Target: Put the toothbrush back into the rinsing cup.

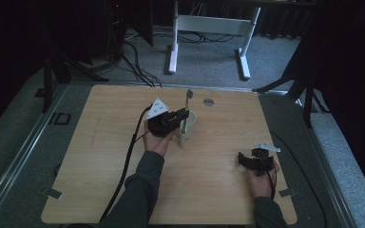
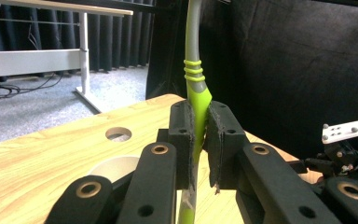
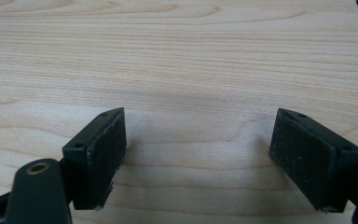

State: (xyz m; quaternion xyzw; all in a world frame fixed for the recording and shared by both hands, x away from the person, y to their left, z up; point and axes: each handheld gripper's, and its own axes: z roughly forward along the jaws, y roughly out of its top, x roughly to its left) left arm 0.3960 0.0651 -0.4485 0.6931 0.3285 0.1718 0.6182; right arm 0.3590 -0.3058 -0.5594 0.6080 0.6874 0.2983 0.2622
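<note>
Left claw (image 2: 199, 140) clamps the toothbrush (image 2: 195, 70) upright over the cup (image 1: 188, 124); right claw (image 3: 198, 158) gapes.

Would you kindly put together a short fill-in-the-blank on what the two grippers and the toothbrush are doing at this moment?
1. The left gripper is shut on the green and grey ____.
2. The toothbrush stands nearly upright with its lower end inside the white ____.
3. The right gripper has its jaws ____ with nothing between them.
4. Beyond the cup, the table has a round ____ in its top.

Missing words: toothbrush; cup; open; hole
</note>
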